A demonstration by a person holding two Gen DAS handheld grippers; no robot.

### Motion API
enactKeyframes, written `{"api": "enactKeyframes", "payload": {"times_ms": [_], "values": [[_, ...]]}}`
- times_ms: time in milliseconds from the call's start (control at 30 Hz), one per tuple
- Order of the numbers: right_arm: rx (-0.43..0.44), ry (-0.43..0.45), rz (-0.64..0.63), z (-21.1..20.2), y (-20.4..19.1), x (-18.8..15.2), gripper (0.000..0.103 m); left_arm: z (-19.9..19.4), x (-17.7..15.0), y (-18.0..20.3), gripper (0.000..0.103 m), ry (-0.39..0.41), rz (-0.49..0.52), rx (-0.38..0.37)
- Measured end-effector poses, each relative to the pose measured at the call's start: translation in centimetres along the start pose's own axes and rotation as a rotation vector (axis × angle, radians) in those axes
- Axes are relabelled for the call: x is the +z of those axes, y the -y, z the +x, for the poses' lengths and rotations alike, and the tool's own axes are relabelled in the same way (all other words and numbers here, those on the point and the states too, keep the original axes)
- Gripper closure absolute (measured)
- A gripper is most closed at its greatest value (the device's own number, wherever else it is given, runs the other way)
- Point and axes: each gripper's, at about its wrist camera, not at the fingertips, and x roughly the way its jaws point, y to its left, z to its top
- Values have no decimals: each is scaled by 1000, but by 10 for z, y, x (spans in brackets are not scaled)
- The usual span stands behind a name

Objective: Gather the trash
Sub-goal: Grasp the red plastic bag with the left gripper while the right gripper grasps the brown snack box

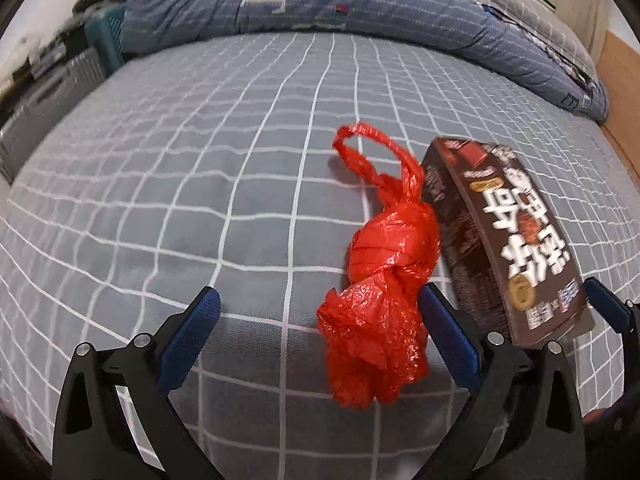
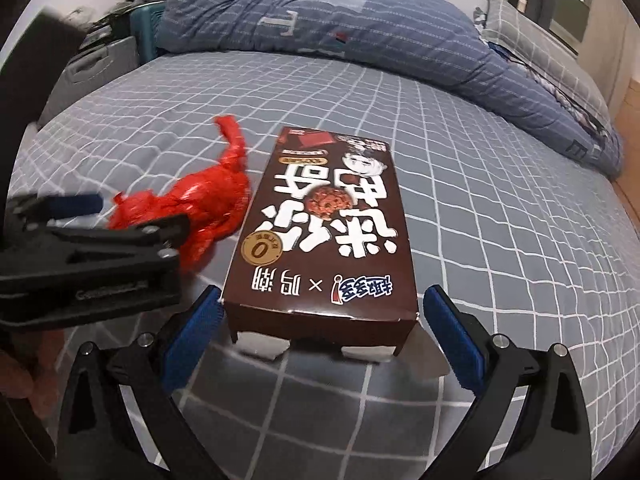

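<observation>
On the grey checked bed (image 1: 200,160), both grippers' jaws gape empty: left gripper (image 1: 320,320) around the crumpled red plastic bag (image 1: 380,280), right gripper (image 2: 320,320) around the brown cardboard biscuit box (image 2: 324,220), its near flaps open

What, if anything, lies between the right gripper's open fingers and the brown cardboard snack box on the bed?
Nothing visible does. The right gripper is open, with the near end of the brown cardboard snack box right between its blue fingertips. The crumpled red plastic bag lies beside the box, out of the path.

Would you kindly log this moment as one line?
left gripper: open, crumpled red plastic bag | right gripper: open, brown cardboard snack box | grid-patterned bedsheet
</observation>
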Motion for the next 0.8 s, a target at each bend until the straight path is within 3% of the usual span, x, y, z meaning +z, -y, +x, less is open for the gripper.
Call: {"api": "enactKeyframes", "payload": {"times_ms": [100, 200, 333, 367, 467, 800], "values": [[-16, -8, 48, 7, 9, 2, 7, 6, 0, -3, 16, -7, -15, -22], [-17, -24, 64, 14, 9, 5, 7, 10, -1, 2, 34, -16, -22, -52], [-16, -29, 64, 20, 6, 5, 8, 10, -4, 13, 65, -11, 14, -53], [-16, -26, 62, 20, 6, 5, 8, 9, -4, 14, 69, -10, 15, -52], [-8, -22, 64, 20, 7, 4, 15, 7, -3, 11, 72, -11, 9, -58], [4, 22, 86, 14, 15, 1, 17, -1, -1, 6, 74, 13, 3, -43]]}}
